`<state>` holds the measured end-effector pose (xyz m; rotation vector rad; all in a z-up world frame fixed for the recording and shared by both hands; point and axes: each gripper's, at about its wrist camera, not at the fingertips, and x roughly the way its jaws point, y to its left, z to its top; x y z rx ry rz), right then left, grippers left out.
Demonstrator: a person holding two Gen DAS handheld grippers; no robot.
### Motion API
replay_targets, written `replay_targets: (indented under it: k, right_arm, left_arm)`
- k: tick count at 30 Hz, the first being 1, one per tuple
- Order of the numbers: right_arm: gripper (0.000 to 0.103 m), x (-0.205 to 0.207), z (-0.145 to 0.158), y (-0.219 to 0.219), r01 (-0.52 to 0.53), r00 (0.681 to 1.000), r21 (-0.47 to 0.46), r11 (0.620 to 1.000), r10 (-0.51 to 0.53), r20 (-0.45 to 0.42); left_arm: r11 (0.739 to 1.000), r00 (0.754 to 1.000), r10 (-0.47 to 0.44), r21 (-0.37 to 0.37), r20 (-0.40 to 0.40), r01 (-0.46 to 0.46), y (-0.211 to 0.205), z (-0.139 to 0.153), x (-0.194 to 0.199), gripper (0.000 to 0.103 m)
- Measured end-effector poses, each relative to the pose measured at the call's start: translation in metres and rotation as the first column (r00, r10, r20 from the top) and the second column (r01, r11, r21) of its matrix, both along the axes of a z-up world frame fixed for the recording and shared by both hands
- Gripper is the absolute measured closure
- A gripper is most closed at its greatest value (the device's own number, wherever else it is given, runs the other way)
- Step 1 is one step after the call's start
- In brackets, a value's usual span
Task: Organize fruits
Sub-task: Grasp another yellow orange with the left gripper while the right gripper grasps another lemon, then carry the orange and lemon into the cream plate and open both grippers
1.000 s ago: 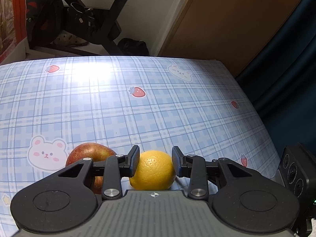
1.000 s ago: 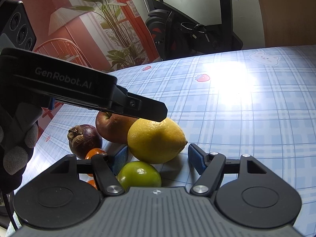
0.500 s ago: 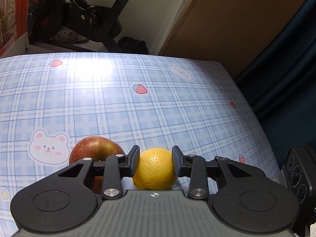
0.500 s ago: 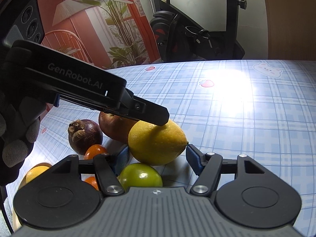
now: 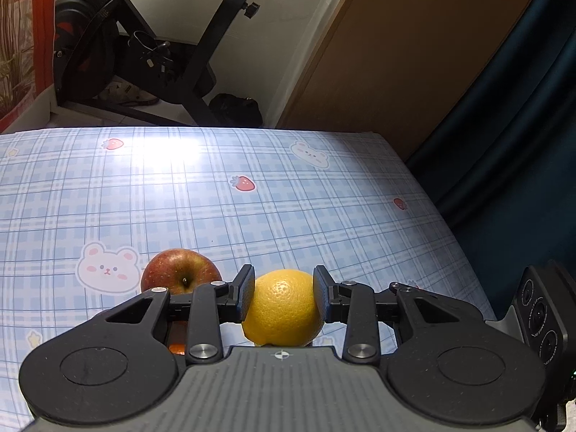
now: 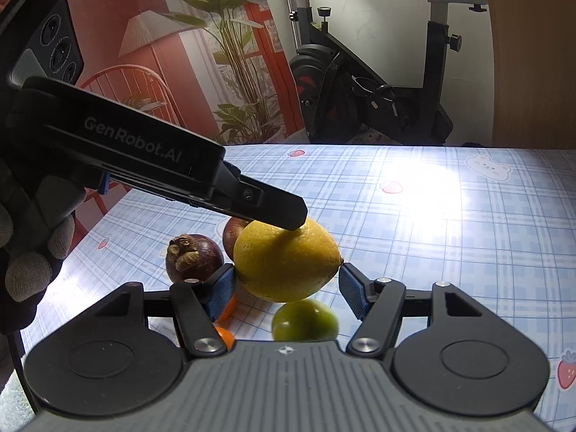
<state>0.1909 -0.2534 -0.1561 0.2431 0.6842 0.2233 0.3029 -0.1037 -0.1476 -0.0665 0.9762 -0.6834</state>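
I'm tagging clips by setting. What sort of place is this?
Most likely a lived-in home room: an exercise bike stands behind a table with a bear-and-strawberry tablecloth, and a dark curtain hangs beside it.

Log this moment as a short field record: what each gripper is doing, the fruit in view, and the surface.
left gripper: shut on the lemon, lifted off the table
right gripper: open, empty, behind the lemon
fruit on table: red apple, mangosteen, green fruit, small orange fruit
surface: blue plaid tablecloth
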Motion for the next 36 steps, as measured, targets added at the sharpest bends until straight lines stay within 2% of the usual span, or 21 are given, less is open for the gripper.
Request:
replay_targets:
  k: [13, 26, 36]
  right_arm:
    - [0.038, -0.03, 0.016, 0.053, -0.077, 0.997, -0.017, 0.997, 0.077, 0.012]
    - [0.038, -0.054, 0.014, 0.105, -0.156, 0.988, 0.012, 0.988, 0.156, -0.004]
    - [0.038, -0.071, 0.007, 0.155, -0.277, 0.959, 0.012, 0.961, 0.277, -0.065]
  left_arm:
    - [1.0, 0.999, 0.023, 0.008, 0.026, -0.024, 0.053, 0.016, -0.05, 0.065]
    - [0.997, 0.997, 0.081, -0.008, -0.016, -0.081, 0.119, 0.015, -0.085, 0.066]
    - [0.991, 0.989, 0.135, 0.025, -0.053, -0.134, 0.172, 0.005, -0.121, 0.066]
